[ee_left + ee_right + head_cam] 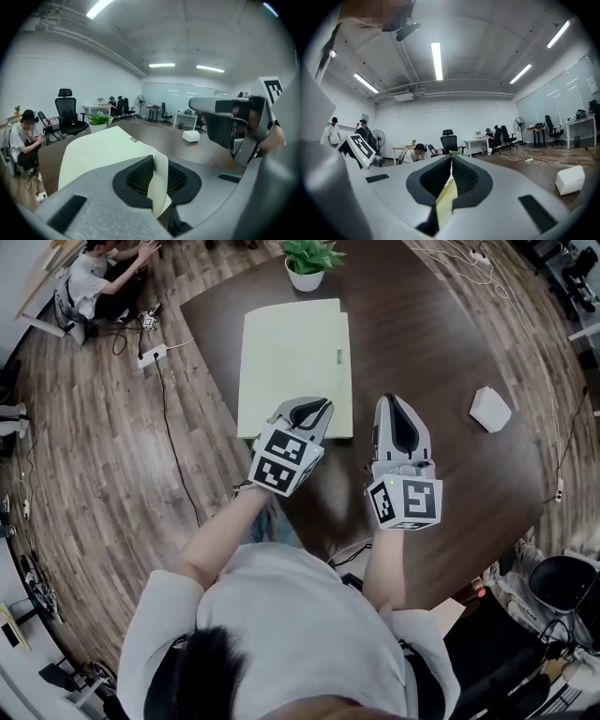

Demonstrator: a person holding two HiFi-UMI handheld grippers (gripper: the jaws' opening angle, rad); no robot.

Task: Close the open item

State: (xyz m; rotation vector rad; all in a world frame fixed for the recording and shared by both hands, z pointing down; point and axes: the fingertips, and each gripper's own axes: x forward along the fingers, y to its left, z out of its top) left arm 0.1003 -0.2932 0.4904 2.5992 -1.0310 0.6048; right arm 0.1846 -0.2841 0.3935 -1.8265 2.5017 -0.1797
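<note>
Pinching the one folder [295, 362] by its near edge are the fingers of the left gripper [314, 409] and right gripper [396, 405]; one potted plant [307, 263] and one white box [489, 409] share the table [422, 343].

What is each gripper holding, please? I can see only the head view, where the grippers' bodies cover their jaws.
Observer: The left gripper is shut on the edge of the pale folder cover.
Operator: Thank you. And the right one?
Observer: The right gripper is shut on a thin pale sheet seen edge-on, seemingly the same folder cover.
Operator: Is that sheet lying flat?
Observer: No. In the left gripper view it curves up into the jaws instead of lying flat on the table.
</note>
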